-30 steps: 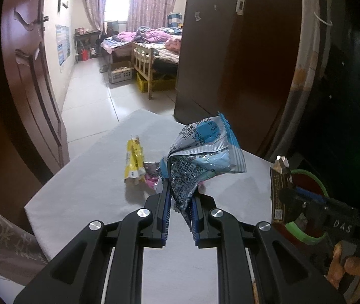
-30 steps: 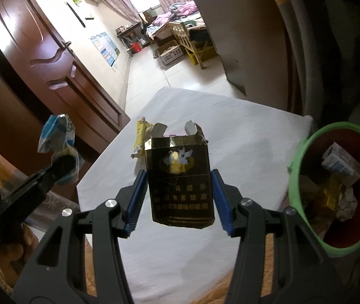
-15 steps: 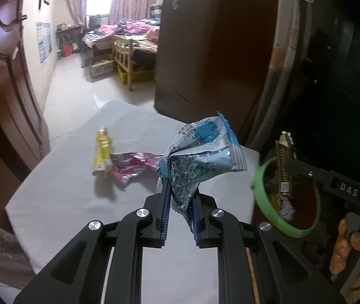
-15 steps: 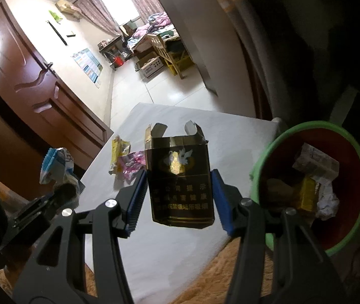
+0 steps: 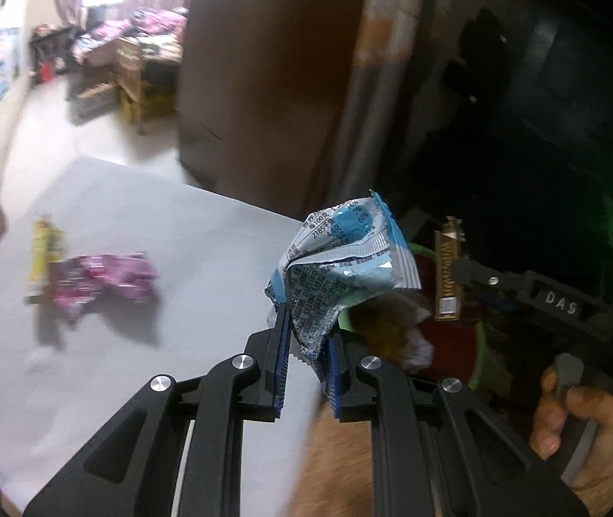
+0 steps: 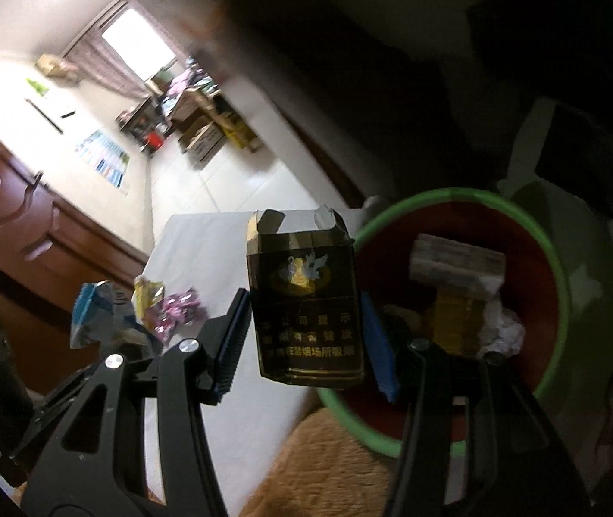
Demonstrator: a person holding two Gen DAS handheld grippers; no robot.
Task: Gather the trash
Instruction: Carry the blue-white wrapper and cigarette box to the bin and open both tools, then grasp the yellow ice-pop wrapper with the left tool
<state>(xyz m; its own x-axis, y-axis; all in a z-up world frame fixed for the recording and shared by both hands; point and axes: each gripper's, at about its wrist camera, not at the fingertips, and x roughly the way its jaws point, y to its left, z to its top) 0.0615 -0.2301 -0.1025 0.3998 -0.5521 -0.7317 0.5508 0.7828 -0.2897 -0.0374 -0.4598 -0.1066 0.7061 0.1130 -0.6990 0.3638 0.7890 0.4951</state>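
My left gripper (image 5: 304,336) is shut on a crumpled blue and silver wrapper (image 5: 341,267), held above the white table (image 5: 134,366) near its right edge. My right gripper (image 6: 306,336) is shut on a torn black and gold cigarette box (image 6: 306,306), held at the left rim of the green-rimmed red bin (image 6: 558,284). That box (image 5: 448,275) and the bin's rim (image 5: 479,344) show in the left wrist view, right of the wrapper. A pink wrapper (image 5: 99,280) and a yellow wrapper (image 5: 43,254) lie on the table's left part; they also show in the right wrist view (image 6: 177,310).
The bin holds a pale box (image 6: 457,267), a gold box (image 6: 457,319) and crumpled paper (image 6: 505,331). A dark wardrobe (image 5: 263,64) stands behind the table. A brown door (image 6: 48,224) is to the left. A tan fuzzy cloth (image 6: 328,474) lies below the bin.
Both grippers have swung right toward the bin with their loads. The cigarette box now overlaps the bin's left rim. The blue wrapper has neared the table's right edge.
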